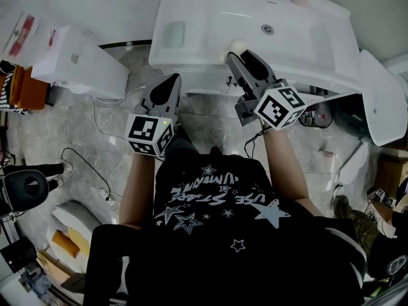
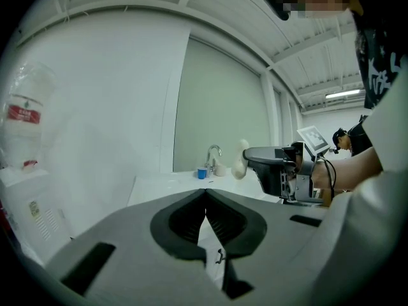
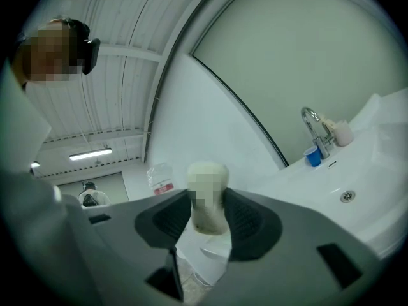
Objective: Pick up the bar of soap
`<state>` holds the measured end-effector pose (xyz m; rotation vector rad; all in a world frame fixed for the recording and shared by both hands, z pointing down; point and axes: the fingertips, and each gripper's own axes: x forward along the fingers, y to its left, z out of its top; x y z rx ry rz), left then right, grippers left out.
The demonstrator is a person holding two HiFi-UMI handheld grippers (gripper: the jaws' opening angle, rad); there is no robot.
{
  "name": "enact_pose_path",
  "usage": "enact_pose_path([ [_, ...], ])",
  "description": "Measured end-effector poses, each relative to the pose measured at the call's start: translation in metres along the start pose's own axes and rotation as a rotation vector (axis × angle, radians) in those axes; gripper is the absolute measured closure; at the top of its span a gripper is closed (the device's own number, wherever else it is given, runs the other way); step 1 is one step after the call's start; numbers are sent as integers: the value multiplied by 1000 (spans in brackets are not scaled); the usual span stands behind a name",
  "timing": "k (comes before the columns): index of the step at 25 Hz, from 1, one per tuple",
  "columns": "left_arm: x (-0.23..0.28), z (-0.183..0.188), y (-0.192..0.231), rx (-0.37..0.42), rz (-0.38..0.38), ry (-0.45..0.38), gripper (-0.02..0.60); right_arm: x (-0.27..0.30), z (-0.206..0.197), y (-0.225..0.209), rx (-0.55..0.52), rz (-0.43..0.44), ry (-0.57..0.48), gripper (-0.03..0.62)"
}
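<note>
The cream bar of soap (image 3: 207, 199) stands upright between the pads of my right gripper (image 3: 207, 210), which is shut on it. In the head view that soap (image 1: 238, 44) shows at the tips of the right gripper (image 1: 238, 51), held over the front rim of the white sink (image 1: 204, 18). My left gripper (image 1: 173, 81) hangs lower, below the sink's front edge. Its jaws meet at the tips (image 2: 205, 194) with nothing between them. From the left gripper view the soap (image 2: 240, 163) appears off to the right.
A tap (image 3: 314, 129), a blue cup (image 3: 312, 156) and a drain (image 3: 346, 196) sit in the sink. A white cabinet (image 1: 76, 59) stands at the left, a white fixture (image 1: 382, 101) at the right. Cables (image 1: 102, 164) trail over the marbled floor.
</note>
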<state>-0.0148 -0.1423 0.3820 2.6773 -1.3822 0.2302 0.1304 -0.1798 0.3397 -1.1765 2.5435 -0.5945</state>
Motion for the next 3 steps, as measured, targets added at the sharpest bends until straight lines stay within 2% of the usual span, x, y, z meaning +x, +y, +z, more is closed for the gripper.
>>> enact_pose_path([
  [3, -6, -2, -10, 2, 0, 2, 571, -9, 2, 0, 5, -4, -10, 424],
])
